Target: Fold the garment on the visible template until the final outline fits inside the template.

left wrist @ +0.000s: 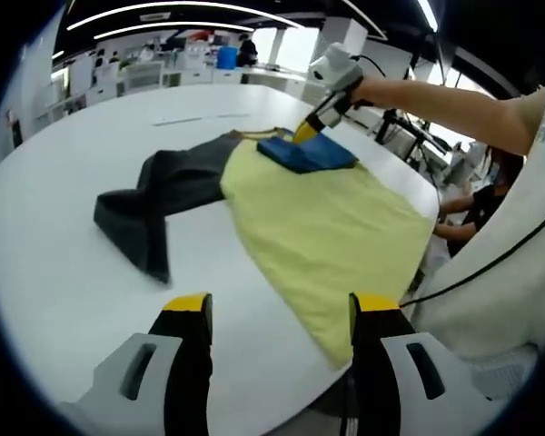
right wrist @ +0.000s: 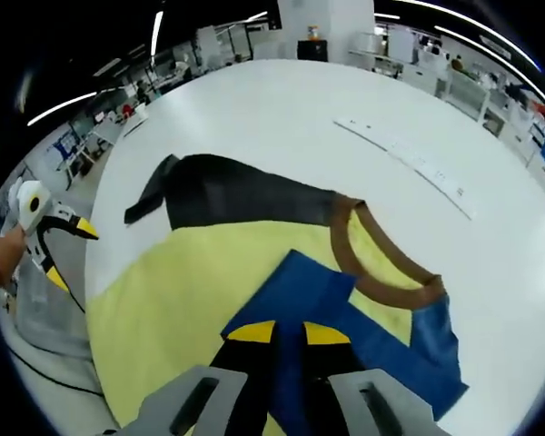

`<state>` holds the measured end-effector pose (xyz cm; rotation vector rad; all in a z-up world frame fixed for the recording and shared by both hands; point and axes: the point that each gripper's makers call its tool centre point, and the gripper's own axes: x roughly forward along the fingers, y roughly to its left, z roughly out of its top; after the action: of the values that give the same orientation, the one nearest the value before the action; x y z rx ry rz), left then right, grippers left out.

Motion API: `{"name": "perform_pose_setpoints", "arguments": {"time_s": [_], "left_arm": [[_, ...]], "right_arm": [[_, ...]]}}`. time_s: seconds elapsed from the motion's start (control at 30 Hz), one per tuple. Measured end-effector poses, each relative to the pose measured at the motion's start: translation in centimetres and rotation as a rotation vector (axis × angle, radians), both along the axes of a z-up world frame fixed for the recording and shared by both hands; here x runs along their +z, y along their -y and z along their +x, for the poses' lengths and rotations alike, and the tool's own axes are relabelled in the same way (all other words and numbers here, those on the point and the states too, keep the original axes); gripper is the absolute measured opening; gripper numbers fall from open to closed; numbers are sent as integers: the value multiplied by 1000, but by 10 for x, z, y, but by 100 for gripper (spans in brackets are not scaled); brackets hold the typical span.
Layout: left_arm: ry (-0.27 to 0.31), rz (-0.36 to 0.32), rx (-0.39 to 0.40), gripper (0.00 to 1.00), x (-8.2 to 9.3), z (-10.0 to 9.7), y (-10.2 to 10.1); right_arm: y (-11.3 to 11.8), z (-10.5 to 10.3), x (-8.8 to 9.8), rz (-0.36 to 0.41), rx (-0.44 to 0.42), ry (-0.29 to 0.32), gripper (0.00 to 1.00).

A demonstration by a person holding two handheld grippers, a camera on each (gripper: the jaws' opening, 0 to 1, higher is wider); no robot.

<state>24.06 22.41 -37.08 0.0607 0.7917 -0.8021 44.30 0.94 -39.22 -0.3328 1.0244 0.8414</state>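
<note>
Pinching blue sleeve (right wrist: 345, 336), no readable writing

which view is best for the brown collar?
Right gripper view: the brown collar curves across the frame, close and complete, where the yellow body meets the blue sleeve. In the left gripper view only a thin, distant sliver shows beside the right gripper.
</note>
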Motion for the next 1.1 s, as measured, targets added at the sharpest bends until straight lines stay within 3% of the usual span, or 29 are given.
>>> {"name": "perform_pose_setpoints", "arguments": {"time_s": [0.27, 0.67, 1.1], "left_arm": [[-2, 2, -1, 58, 0, 0, 0], [-6, 6, 4, 58, -1, -2, 0], [-9, 8, 4, 57, -3, -1, -1]], "right_arm": [[17, -5, -13, -6, -47, -33, 8], [18, -10, -29, 4, -81, -76, 8], [17, -10, -27, 9, -60, -71, 0]]}}
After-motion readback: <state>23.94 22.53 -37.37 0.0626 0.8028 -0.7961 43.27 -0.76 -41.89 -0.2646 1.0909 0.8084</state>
